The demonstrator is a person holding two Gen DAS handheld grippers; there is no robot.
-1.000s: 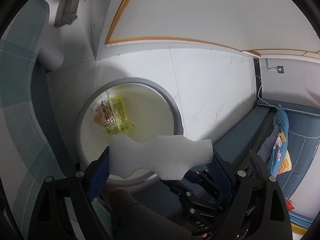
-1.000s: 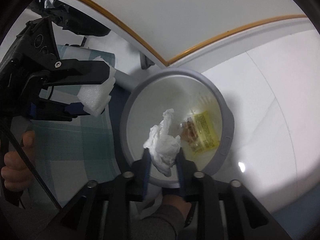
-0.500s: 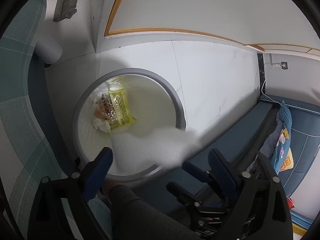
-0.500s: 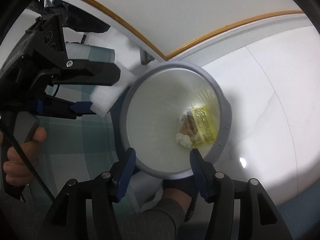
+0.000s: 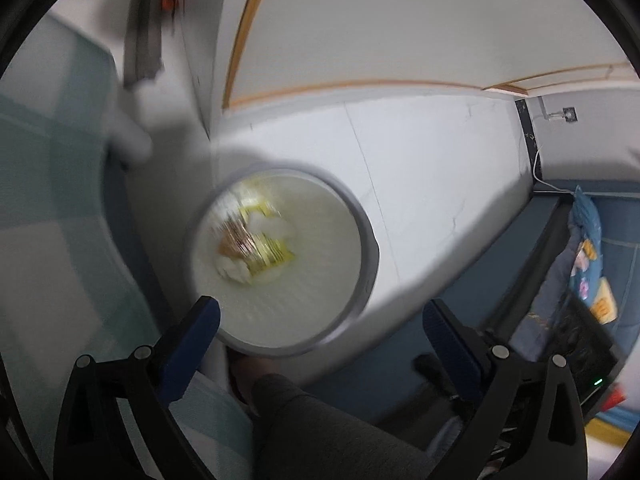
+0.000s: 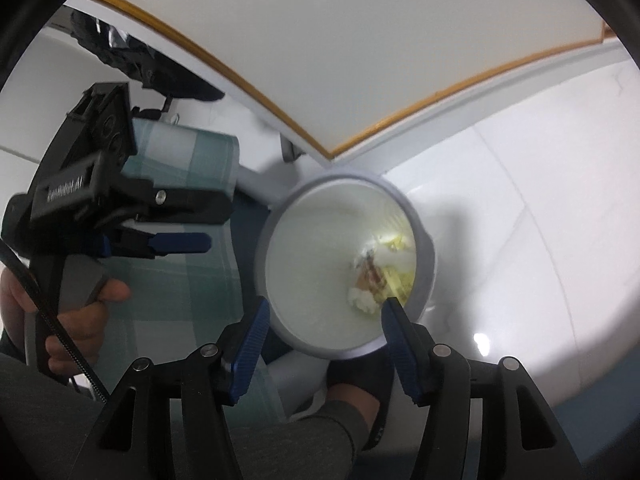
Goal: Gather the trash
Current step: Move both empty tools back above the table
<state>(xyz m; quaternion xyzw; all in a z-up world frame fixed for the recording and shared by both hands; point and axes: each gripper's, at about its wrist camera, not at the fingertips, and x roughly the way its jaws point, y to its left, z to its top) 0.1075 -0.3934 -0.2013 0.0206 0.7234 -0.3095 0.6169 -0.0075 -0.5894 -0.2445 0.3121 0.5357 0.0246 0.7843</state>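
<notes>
A round grey-rimmed trash bin (image 5: 366, 248) with a white liner stands on the white floor; it also shows in the right wrist view (image 6: 428, 252). At its bottom lie a yellow wrapper (image 5: 268, 250), a crumpled white tissue (image 6: 362, 300) and a white foam piece (image 5: 270, 226). My left gripper (image 5: 320, 320) is open and empty above the bin's near rim; it also shows in the right wrist view (image 6: 208, 224) to the left of the bin. My right gripper (image 6: 324, 316) is open and empty over the bin's near edge.
A green and white checked cloth (image 5: 48, 200) lies left of the bin. A white wall with an orange-trimmed skirting (image 6: 400, 120) runs behind it. A dark blue sofa with a patterned cushion (image 5: 588, 248) stands at the right. A dark-sleeved leg (image 5: 320, 432) is below.
The right gripper opened and dropped the tissue into the bin. The left gripper opened and the foam piece fell into the bin. Both grippers have pulled back slightly.
</notes>
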